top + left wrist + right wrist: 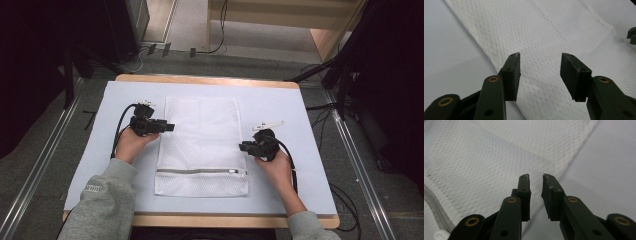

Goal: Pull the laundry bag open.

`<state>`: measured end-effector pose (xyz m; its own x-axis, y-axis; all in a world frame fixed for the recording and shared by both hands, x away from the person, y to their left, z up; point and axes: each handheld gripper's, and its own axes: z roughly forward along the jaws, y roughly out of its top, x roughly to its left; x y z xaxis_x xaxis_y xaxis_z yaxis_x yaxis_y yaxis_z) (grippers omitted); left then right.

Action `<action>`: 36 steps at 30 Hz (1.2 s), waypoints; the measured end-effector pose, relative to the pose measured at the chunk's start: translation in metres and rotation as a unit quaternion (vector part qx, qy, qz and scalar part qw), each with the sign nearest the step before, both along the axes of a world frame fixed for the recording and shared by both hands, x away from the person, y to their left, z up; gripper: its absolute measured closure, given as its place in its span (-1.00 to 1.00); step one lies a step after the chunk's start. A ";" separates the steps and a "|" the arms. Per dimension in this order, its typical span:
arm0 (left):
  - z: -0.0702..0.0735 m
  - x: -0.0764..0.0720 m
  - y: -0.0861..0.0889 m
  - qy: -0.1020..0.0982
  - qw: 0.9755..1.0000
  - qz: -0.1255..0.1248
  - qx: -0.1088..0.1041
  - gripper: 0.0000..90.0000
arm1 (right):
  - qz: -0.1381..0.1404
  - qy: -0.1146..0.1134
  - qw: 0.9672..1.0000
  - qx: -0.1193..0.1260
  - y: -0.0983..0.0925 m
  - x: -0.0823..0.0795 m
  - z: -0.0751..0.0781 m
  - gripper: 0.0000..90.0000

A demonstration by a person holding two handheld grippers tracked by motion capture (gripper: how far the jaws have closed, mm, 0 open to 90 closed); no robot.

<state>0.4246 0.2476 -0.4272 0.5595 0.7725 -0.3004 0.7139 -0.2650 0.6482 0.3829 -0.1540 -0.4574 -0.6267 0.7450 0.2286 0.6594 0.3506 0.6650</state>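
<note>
The white mesh laundry bag [200, 145] is lying flat in the middle of the desk [300, 105], its long axis running away from the person, its zipper [200, 171] crossing the near end from side to side with the pull [231, 171] sitting toward the right.

The left gripper [169, 127] is hovering at the bag's left edge, about halfway up its length, pointing inward across the mesh. In the left gripper view its fingers [512, 75] are standing wide apart, released, with nothing between them; the bag's edge is passing just under the left finger and the mesh [544, 37] is spreading out beyond both tips.

The right gripper [243, 146] is sitting at the bag's right edge, nearer the zipper end, pointing inward too. In the right gripper view its fingers [524, 195] are showing a narrow gap, gripping nothing, with the bag's hem [564, 167] lying right at the tips and the zipper tape [434, 202] curving off at the lower left.
</note>
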 end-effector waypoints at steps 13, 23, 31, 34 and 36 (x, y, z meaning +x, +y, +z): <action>0.009 -0.029 -0.002 -0.004 1.000 -0.019 -0.009 -0.08 | 0.034 0.001 0.999 0.019 0.005 -0.020 0.013 0.59; 0.017 -0.053 -0.017 -0.014 0.999 -0.052 -0.005 -0.13 | 0.055 -0.003 0.998 0.016 0.003 -0.038 0.011 0.25; 0.020 -0.063 -0.037 -0.015 0.997 -0.082 -0.007 -0.14 | 0.063 -0.007 0.998 0.018 -0.003 -0.053 0.013 0.21; 0.020 -0.065 -0.043 -0.014 0.996 -0.091 -0.008 -0.15 | 0.066 -0.004 0.998 0.016 -0.005 -0.057 0.014 0.27; 0.019 -0.069 -0.047 -0.014 0.995 -0.095 -0.009 -0.15 | 0.065 -0.003 0.998 0.014 -0.005 -0.058 0.013 0.30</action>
